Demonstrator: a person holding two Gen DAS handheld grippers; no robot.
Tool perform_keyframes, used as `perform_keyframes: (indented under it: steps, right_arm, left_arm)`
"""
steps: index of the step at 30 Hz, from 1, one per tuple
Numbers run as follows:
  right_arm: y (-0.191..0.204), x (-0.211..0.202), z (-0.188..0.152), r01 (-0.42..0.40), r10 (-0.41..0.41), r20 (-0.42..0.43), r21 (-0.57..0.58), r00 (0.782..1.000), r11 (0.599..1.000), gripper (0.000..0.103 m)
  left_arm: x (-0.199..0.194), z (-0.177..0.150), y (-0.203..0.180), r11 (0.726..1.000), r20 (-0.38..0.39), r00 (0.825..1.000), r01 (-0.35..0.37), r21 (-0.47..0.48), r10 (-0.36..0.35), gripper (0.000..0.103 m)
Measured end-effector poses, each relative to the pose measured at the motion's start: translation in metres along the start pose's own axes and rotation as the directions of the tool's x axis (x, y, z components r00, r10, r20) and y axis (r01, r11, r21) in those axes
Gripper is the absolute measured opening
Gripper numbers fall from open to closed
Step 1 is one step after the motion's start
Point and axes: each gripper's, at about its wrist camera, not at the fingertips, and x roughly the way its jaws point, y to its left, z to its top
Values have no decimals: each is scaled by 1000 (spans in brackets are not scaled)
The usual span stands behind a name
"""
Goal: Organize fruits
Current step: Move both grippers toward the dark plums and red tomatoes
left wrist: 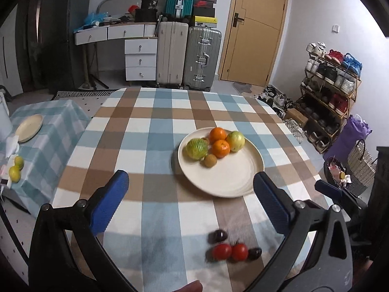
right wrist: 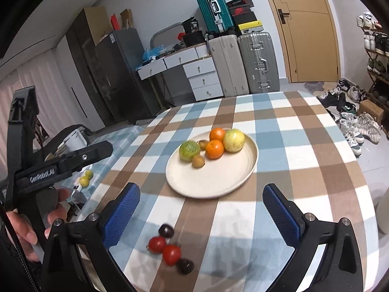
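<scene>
A cream plate (left wrist: 226,177) (right wrist: 214,180) sits mid-table on the checked cloth and holds several fruits: two oranges (left wrist: 220,148) (right wrist: 214,149), a yellow-green apple (left wrist: 235,141) (right wrist: 234,140), a green netted fruit (left wrist: 197,149) (right wrist: 189,150) and a kiwi (left wrist: 210,160) (right wrist: 198,161). Two red tomatoes (left wrist: 221,251) (right wrist: 171,254) and two dark plums (left wrist: 217,236) (right wrist: 165,230) lie loose on the cloth near the front edge. My left gripper (left wrist: 190,178) and my right gripper (right wrist: 201,190) both hover above the table, open and empty, with the loose fruits below and between their fingers.
A low side table (left wrist: 56,131) at the left carries a second cream plate (left wrist: 29,127) and two yellow-green citrus fruits (left wrist: 15,170). Suitcases (left wrist: 187,56), white drawers (left wrist: 141,59) and a door stand behind. A shoe rack (left wrist: 330,85) and a basket (left wrist: 359,163) are at the right.
</scene>
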Motion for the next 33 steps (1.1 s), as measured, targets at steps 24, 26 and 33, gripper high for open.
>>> perform_keyframes:
  steps: [24,26,33]
  right_arm:
    - [21,5,-62,55,-76,-207,-105,975,993,103]
    - [18,11,-65,49,-70,-234,-98,970,994,101]
    - [21,26,-75,23,-62,-304,-130,951,991,88]
  left_arm:
    - [-4,-71,-2,999,-54,998,-7,40,9,102]
    - [-4,-70,0,1000,-60,998,9,28,-8,102]
    - [-1,-67,18,999,-86,996,7,-53,-11,102]
